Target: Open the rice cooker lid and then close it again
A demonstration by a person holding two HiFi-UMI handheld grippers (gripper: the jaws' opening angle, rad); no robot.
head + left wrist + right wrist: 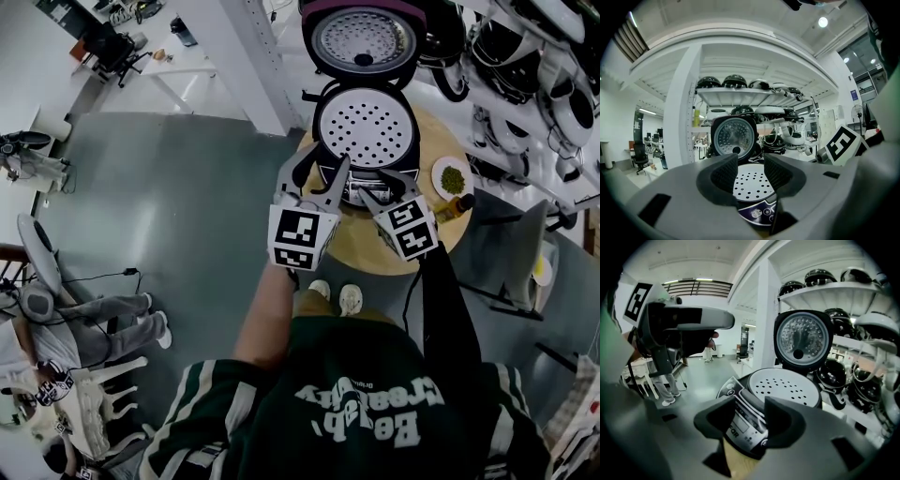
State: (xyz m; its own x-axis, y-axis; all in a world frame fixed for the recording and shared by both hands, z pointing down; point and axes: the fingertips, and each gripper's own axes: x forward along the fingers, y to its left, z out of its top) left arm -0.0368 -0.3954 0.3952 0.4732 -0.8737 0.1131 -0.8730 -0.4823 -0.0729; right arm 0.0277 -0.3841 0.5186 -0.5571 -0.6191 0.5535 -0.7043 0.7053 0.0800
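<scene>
Over the round wooden counter (375,251) I hold both tongs out side by side, the left tongs (317,174) about level and the right tongs (377,195) tipped downward. Each pair of jaws is apart and clamps nothing. Just past their tips stands the rice cooker (366,127), its lid (364,39) raised upright behind the pot. A small plate (453,176) and a bottle (454,208) sit to its right.
</scene>
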